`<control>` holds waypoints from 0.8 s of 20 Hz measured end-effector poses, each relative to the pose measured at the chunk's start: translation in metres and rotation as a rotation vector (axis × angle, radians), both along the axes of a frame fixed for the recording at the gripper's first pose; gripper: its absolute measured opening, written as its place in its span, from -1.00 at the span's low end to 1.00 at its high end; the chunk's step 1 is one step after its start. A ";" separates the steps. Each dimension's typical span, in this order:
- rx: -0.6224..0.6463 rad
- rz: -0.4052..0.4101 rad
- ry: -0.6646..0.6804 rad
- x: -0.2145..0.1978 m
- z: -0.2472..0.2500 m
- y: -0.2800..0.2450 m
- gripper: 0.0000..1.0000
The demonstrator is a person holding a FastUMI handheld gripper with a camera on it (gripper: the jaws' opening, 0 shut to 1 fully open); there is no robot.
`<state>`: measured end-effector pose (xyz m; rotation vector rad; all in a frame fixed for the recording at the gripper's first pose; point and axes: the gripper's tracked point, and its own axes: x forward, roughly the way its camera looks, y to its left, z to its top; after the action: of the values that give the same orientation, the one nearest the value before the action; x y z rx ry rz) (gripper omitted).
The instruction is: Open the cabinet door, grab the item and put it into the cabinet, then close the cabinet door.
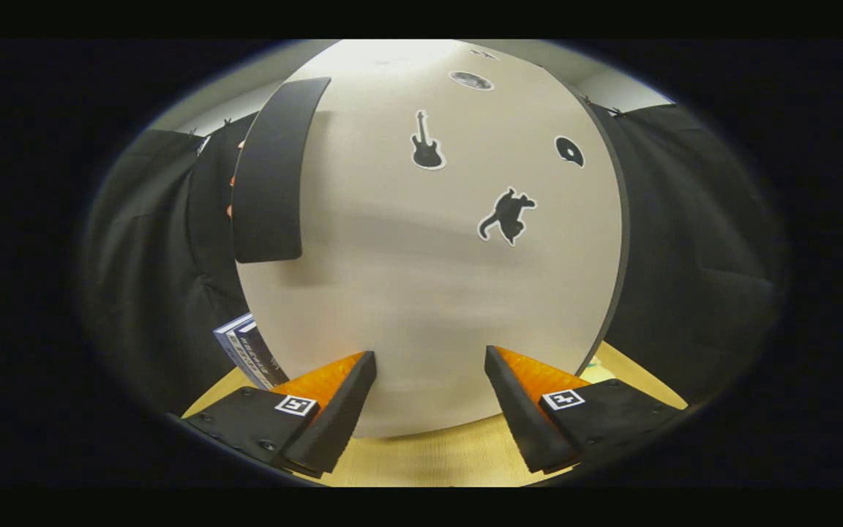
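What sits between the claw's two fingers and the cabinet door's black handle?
In the gripper view, just bare door: the open claw faces the pale grey cabinet door, with plain panel up to the curved black handle; stickers lie off to the side.

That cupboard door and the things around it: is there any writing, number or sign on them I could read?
No readable text.
Cabinet door: picture stickers without words, a guitar sticker and a cat sticker; two more are too small to tell.
Blue box beside the door: print too blurred to read.
Open claw: square marker patterns on its fingers, no letters.
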<state>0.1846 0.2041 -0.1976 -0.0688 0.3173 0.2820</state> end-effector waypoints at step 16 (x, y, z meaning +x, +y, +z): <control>0.129 -0.068 0.028 -0.056 0.066 -0.035 0.94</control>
<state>0.1290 0.1687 -0.1318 0.0733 0.3282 0.2357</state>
